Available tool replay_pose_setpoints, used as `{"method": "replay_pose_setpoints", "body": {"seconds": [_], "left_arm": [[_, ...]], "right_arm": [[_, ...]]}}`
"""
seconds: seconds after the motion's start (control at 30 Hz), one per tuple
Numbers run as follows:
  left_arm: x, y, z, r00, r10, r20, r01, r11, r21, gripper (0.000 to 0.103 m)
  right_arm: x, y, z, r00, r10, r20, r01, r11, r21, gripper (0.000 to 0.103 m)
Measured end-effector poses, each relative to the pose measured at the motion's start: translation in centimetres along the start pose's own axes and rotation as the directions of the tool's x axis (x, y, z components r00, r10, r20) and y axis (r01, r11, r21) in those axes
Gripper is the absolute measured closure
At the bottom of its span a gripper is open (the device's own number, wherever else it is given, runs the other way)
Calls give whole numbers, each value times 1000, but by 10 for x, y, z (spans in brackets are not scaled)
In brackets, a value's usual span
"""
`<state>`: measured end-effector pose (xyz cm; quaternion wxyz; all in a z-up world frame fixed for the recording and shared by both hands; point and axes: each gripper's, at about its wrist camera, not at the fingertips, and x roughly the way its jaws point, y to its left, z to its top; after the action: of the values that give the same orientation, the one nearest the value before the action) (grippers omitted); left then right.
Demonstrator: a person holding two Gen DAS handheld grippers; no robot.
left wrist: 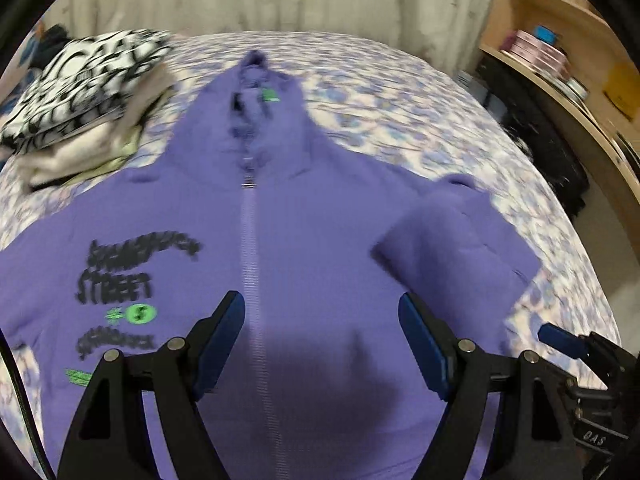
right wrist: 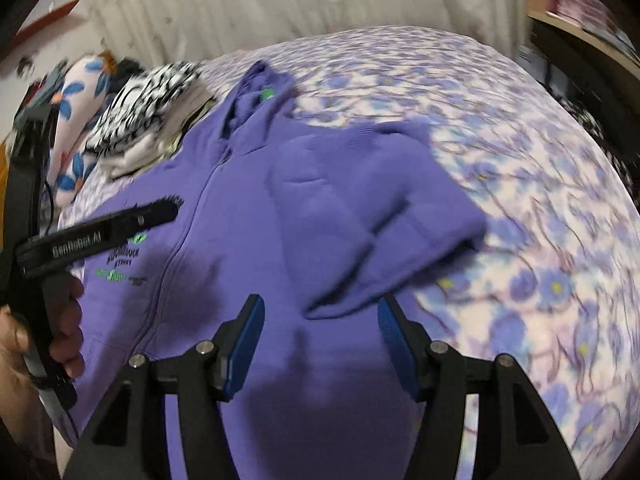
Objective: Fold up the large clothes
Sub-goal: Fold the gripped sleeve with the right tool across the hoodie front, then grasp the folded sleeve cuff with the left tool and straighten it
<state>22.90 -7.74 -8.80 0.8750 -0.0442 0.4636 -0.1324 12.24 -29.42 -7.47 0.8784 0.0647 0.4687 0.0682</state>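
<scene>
Purple hoodie (left wrist: 280, 240) lay zipped, face up on floral bedspread (left wrist: 400, 92), one sleeve (right wrist: 360, 220) folded across chest, left gripper (left wrist: 322, 344) and right gripper (right wrist: 320, 340) hovered spread, empty, bare bedspread rightward, folded pile (left wrist: 88, 96) beside hood.

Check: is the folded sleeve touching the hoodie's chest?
Touching. The right wrist view shows the folded sleeve lying flat across the hoodie, no gap.

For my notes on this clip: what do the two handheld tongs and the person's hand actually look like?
Both tongs, left and right, have black plastic frames with triangular cut-outs, silver pivot pins and blue ribbed finger pads. In the right wrist view, the left unit's black body reads "GenRobot.AI" in white, with a black cable beside it, and is gripped by a bare hand. No sleeve shows. A small label reads "DAS".
</scene>
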Motion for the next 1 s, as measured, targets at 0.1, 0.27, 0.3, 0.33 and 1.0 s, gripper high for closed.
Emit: {"method": "replay_pose_setpoints", "body": {"seconds": [0.1, 0.27, 0.3, 0.33, 1.0], "left_arm": [[4, -31, 0, 999, -47, -24, 48, 998, 35, 25], [9, -78, -4, 994, -87, -66, 93, 992, 90, 23], [12, -89, -5, 993, -86, -77, 94, 990, 105, 22], [13, -96, -7, 993, -83, -83, 92, 989, 113, 21], [-68, 11, 50, 958, 210, 193, -222, 974, 42, 88]], "right_arm": [[-8, -15, -4, 999, -30, 24, 29, 999, 42, 44], [-14, -34, -11, 999, -36, 30, 33, 995, 92, 44], [-14, -36, -12, 999, -37, 29, 34, 995, 98, 44], [-14, -39, -14, 999, -41, 28, 38, 994, 104, 44], [-21, -46, -28, 999, -48, 18, 46, 993, 108, 44]]}}
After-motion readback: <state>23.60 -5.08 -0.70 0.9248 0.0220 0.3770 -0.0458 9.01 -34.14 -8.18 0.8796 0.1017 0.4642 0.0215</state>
